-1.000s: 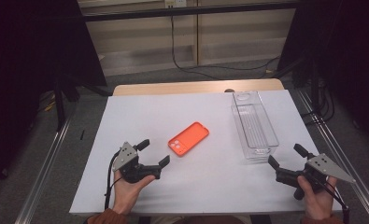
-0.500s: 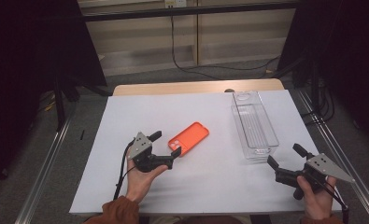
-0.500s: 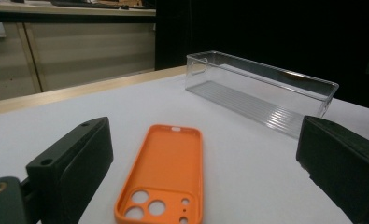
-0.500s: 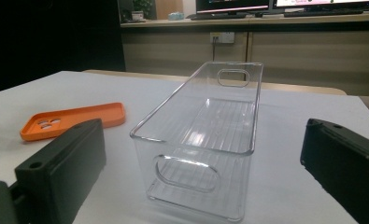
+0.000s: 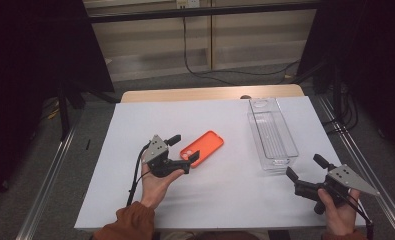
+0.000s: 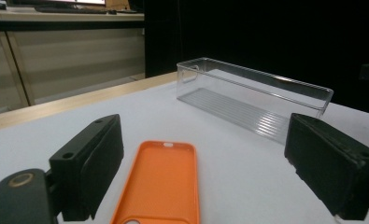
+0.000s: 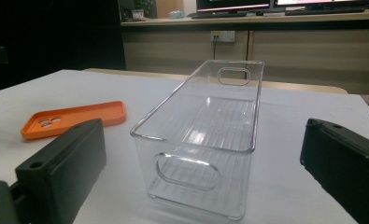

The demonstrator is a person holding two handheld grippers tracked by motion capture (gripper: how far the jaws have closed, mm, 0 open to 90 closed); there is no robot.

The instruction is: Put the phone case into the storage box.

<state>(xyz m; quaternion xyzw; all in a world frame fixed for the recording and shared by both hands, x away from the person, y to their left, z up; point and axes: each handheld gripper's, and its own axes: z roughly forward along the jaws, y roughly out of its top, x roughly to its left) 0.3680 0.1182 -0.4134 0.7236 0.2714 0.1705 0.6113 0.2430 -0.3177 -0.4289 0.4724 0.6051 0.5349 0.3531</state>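
An orange phone case (image 5: 204,147) lies flat on the white table cover, camera cut-outs at its near-left end. My left gripper (image 5: 184,148) straddles that end. In the left gripper view the orange phone case (image 6: 161,182) lies between the jaws of my left gripper (image 6: 203,177), which have just been closing a little; the pads stand clear of it. A clear plastic bin (image 5: 273,164) stands empty to the right. My right gripper (image 5: 305,166) rests open just in front of the bin's near end, nothing between its jaws. In the right gripper view the bin (image 7: 205,140) is ahead and the case (image 7: 74,119) is at left.
The white cover (image 5: 125,130) spans the table, and a strip of wooden tabletop (image 5: 210,94) shows at the far edge. Metal rails (image 5: 52,185) run along both sides. Black cables (image 5: 195,70) lie on the floor beyond the table.
My left gripper has moved right and away from the person, from bare cover to either side of the case's near end. The right gripper, the case and the bin have kept still.
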